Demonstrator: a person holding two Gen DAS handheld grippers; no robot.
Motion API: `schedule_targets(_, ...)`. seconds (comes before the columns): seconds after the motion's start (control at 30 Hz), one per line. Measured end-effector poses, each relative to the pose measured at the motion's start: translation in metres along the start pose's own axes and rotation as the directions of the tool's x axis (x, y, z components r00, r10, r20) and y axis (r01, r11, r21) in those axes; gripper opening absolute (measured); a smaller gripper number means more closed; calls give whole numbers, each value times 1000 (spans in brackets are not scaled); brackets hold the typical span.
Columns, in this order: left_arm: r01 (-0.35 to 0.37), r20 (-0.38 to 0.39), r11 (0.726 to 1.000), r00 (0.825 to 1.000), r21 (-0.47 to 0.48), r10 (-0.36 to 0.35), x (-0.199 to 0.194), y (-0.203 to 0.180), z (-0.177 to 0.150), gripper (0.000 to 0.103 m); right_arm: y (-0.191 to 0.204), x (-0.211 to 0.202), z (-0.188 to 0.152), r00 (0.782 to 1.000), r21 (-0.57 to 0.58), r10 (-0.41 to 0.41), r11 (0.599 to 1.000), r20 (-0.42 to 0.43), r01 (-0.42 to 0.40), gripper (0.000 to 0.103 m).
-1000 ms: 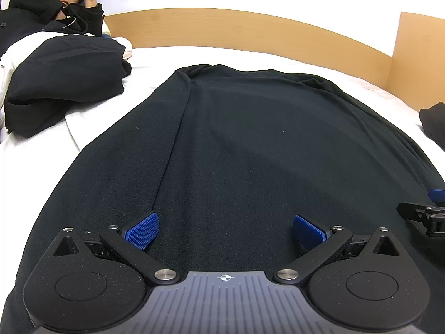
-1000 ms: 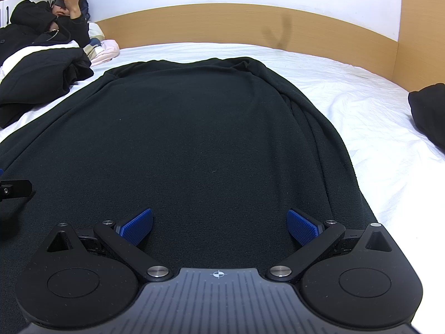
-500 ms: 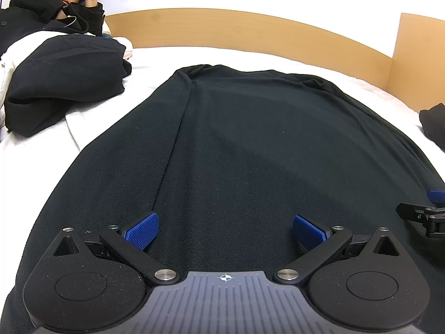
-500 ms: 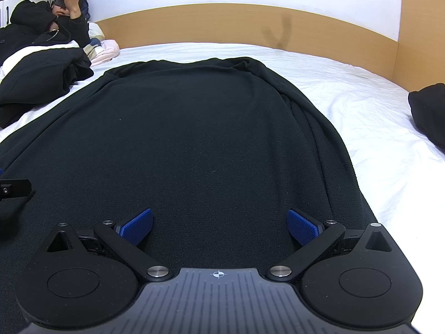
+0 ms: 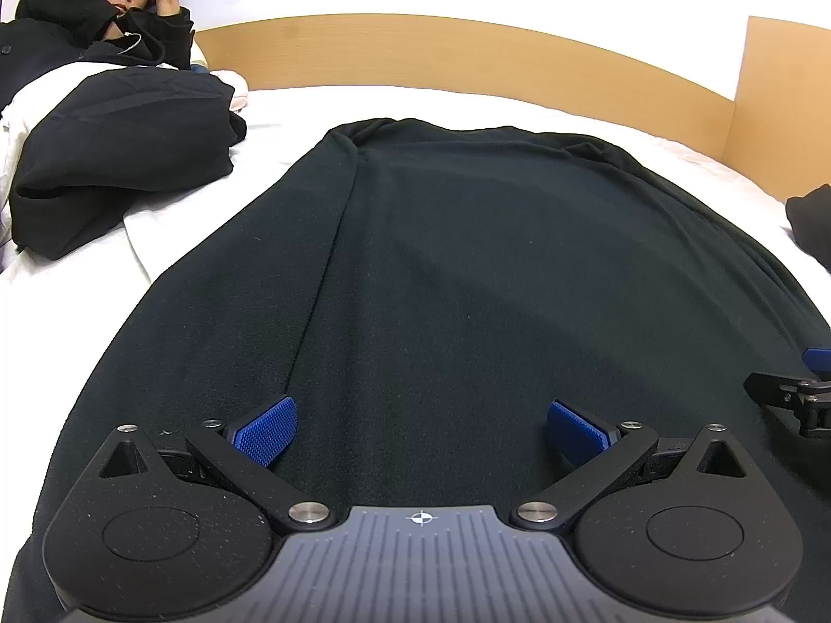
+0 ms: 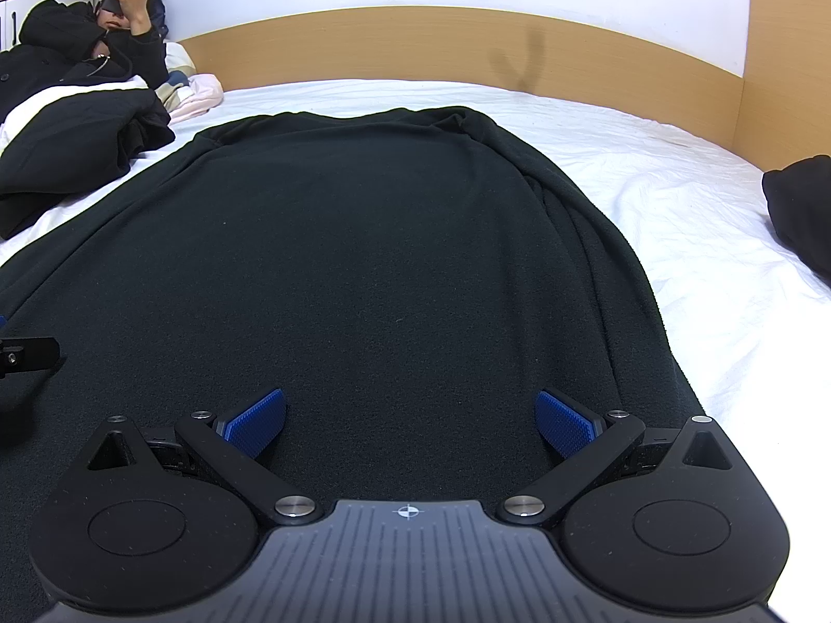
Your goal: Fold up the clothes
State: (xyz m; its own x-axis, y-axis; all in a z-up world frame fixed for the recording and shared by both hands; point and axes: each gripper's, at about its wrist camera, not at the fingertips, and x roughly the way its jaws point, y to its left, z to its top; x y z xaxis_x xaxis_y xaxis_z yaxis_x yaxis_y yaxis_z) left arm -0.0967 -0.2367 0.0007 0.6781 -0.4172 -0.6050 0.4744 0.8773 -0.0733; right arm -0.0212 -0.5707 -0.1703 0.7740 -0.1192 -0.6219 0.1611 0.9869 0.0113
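A large black fleece garment point(image 5: 467, 270) point(image 6: 363, 259) lies spread flat on the white bed, stretching away from both cameras. My left gripper point(image 5: 421, 428) hovers low over its near hem, open, blue pads wide apart with only cloth below. My right gripper point(image 6: 410, 418) is likewise open over the hem further right, nothing between its pads. A long crease runs down the garment's left part in the left wrist view. The right gripper's finger point(image 5: 789, 394) shows at the left view's right edge, and the left gripper's finger point(image 6: 26, 355) shows at the right view's left edge.
A person point(image 5: 104, 15) point(image 6: 78, 46) in black lies at the far left holding a phone, with a black coat point(image 5: 119, 156) over white bedding. Another dark garment point(image 6: 800, 207) sits at the right. A wooden headboard point(image 5: 467, 62) bounds the far side. White sheet point(image 6: 701, 218) lies right of the fleece.
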Motion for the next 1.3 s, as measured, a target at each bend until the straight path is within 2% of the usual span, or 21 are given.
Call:
schedule_targets(0.67,-6,-3,1000,1000,6,6,0,-1,0,102,1,0,0,1000,0,-1,1000,0,1,103)
schedule_targets(1.3,-48,-17,998,999,48,49,7,-10,1,103,2,-2,-1,1000,0,-2,1000,0,2,103)
